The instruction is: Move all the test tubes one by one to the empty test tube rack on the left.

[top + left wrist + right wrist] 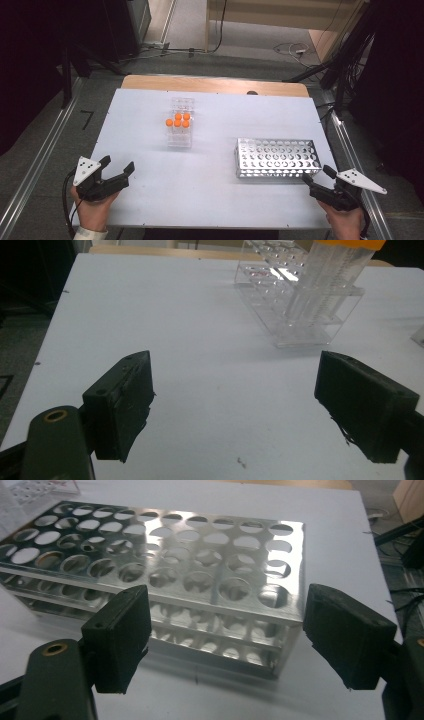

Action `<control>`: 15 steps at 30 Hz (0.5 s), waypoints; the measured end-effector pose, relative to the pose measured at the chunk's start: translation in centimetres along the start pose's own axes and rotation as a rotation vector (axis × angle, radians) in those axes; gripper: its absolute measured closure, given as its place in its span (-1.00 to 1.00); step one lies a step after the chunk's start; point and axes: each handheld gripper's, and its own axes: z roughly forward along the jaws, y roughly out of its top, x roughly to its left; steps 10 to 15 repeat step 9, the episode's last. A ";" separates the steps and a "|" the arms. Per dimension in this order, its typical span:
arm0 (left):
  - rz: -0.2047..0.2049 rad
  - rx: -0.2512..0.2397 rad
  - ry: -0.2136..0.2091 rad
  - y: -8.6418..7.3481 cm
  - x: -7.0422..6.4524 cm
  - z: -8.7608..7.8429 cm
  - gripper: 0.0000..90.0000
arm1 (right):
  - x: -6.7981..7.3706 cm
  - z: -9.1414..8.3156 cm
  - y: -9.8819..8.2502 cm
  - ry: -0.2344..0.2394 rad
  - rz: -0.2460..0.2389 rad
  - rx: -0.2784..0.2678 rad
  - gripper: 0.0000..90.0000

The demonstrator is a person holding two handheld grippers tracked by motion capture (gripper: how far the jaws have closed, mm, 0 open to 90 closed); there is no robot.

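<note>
My left tool (pixel 119 170) hangs released toward the clear plastic rack of orange-capped tubes (pixel 179 123); my right tool (pixel 314 179), likewise released, faces the perforated silver metal rack (pixel 276 158), ready to receive them.

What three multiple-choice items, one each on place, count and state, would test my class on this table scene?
1. Where does the metal rack stand?
A. Near the right gripper
B. On the floor
C. On top of the clear rack

2. How many orange caps show in the clear rack?
A. One
B. Five
C. Twelve

3. How are the left gripper jaws?
A. Shut on a tube
B. Shut on the metal rack
C. Open, with nothing between them

Key:
1 A: in the high view the metal rack sits on the table just ahead of the right gripper.
2 B: five orange caps cluster in the clear rack in the high view.
3 C: the left gripper view shows its jaws wide apart over bare table.
</note>
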 end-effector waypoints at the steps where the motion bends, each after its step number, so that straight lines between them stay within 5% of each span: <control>1: -0.002 0.002 0.004 -0.1 0.1 0.0 -0.64 | -0.2 -0.1 -0.2 -0.009 0.004 0.003 -0.60; 9: -0.018 0.036 0.043 -0.9 1.3 0.6 -0.64 | -2.3 0.7 -2.1 -0.051 0.053 0.083 -0.64; 15: -0.018 0.036 0.043 -0.9 1.3 0.6 -0.64 | -2.3 0.7 -2.1 -0.051 0.053 0.083 -0.64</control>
